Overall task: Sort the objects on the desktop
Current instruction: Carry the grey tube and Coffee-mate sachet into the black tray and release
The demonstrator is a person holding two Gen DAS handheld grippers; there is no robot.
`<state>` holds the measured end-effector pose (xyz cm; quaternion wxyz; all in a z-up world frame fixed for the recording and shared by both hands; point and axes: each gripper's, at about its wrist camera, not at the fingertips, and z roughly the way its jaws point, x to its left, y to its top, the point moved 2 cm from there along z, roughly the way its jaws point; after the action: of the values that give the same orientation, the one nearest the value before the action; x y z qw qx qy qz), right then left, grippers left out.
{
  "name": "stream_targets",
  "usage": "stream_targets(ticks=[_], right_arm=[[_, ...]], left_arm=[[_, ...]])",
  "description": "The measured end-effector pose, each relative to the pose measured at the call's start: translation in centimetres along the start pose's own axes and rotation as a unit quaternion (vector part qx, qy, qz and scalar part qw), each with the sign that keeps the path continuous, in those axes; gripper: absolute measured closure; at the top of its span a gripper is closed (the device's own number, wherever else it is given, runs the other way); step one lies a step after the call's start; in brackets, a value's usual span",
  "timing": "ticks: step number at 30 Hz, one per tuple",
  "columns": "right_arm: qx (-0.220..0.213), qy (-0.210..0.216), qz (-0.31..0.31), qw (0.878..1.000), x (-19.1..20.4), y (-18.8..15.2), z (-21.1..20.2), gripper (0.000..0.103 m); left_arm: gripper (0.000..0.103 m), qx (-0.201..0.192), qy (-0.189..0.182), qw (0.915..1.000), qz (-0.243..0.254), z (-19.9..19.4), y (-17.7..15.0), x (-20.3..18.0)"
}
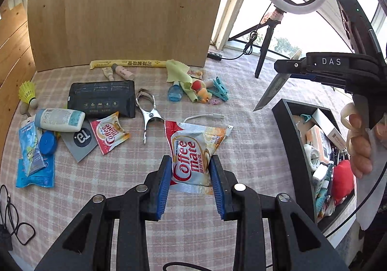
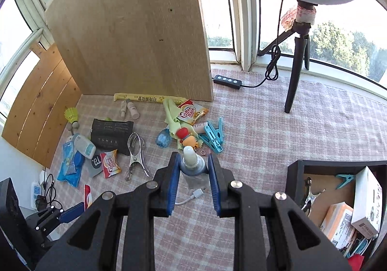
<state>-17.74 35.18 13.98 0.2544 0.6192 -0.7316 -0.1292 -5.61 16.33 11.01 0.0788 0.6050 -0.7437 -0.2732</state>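
We have both grippers loaded and above the bench (image 1: 241, 82). Our left gripper (image 1: 191, 169) is clamped on a Coffee-mate sachet (image 1: 193, 150), its blue pads pressing the packet from both sides. Our right gripper (image 2: 193, 169) grasps a small grey tube (image 2: 193, 166) with a white nozzle, cap end pointing away from us (in the left view that same tube (image 1: 273, 91) juts out of the right gripper as a flattened silver tail). The black tray (image 1: 290, 140) sits at the right and already holds a good deal: boxes, a clip, a red pouch and other small things, so we judge a fair part of the sorting done. Much is left on the bench, though: a black pouch (image 1: 101, 99), a white bottle (image 1: 58, 120), a second sachet (image 1: 110, 133), metal tongs (image 1: 147, 113), blue packets (image 1: 33, 157), a shuttlecock (image 1: 27, 94), a white cable (image 1: 205, 117), blue clips (image 1: 220, 91) and the green cloth (image 1: 176, 72) heap. We judge the two held items go to the tray next.
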Motion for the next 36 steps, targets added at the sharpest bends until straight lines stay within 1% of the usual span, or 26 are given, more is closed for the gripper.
stream_targets(ticks=[6,10,14,18,21,23,24,25,26,27,28,31,36], right_arm=[[-0.015,-0.040,0.043,0.998,-6.5,-1.2,-3.4,0.080],[-0.020,-0.067,0.075,0.995,-11.1,-2.5,-5.4,0.080],[-0.023,-0.085,0.107,0.990,-15.2,-3.6,-6.8,0.080],[-0.026,-0.092,0.134,0.986,-18.1,-4.6,-8.0,0.080],[-0.028,-0.090,0.150,0.984,-19.5,-5.2,-8.4,0.080],[-0.031,-0.080,0.160,0.983,-20.3,-5.4,-8.6,0.079],[-0.031,-0.069,0.162,0.984,-20.6,-5.4,-8.7,0.079],[-0.030,-0.063,0.165,0.984,-20.9,-5.5,-8.8,0.078],[-0.028,-0.065,0.163,0.984,-21.1,-5.5,-9.0,0.073],[-0.034,-0.070,0.166,0.983,-21.5,-5.6,-9.4,0.071],[-0.041,-0.072,0.174,0.981,-21.9,-5.7,-9.9,0.070],[-0.044,-0.078,0.187,0.978,-23.1,-5.7,-10.6,0.070],[-0.051,-0.083,0.196,0.976,-23.7,-5.8,-11.4,0.070]], left_arm=[[0.073,0.007,-0.057,0.9969,0.053,1.5,1.5,-8.3],[0.073,0.017,-0.097,0.9904,0.097,2.4,1.8,-14.3],[0.073,0.030,-0.130,0.9814,0.138,3.1,1.5,-19.6],[0.073,0.039,-0.151,0.9724,0.173,3.6,0.8,-23.9],[0.073,0.042,-0.164,0.9675,0.188,3.9,0.3,-26.5],[0.067,0.036,-0.183,0.9618,0.200,3.8,-0.1,-28.0],[0.064,0.039,-0.182,0.9599,0.210,3.8,-0.4,-28.7],[0.057,0.042,-0.174,0.9600,0.215,3.8,-0.5,-29.1],[0.053,0.043,-0.173,0.9593,0.219,3.9,-0.6,-29.3],[0.047,0.039,-0.170,0.9602,0.218,3.9,-0.7,-29.2],[0.047,0.038,-0.166,0.9614,0.216,3.9,-0.7,-28.9],[0.047,0.050,-0.161,0.9628,0.211,4.4,-0.7,-28.1],[0.047,0.048,-0.147,0.9693,0.191,4.4,-0.3,-25.9]])
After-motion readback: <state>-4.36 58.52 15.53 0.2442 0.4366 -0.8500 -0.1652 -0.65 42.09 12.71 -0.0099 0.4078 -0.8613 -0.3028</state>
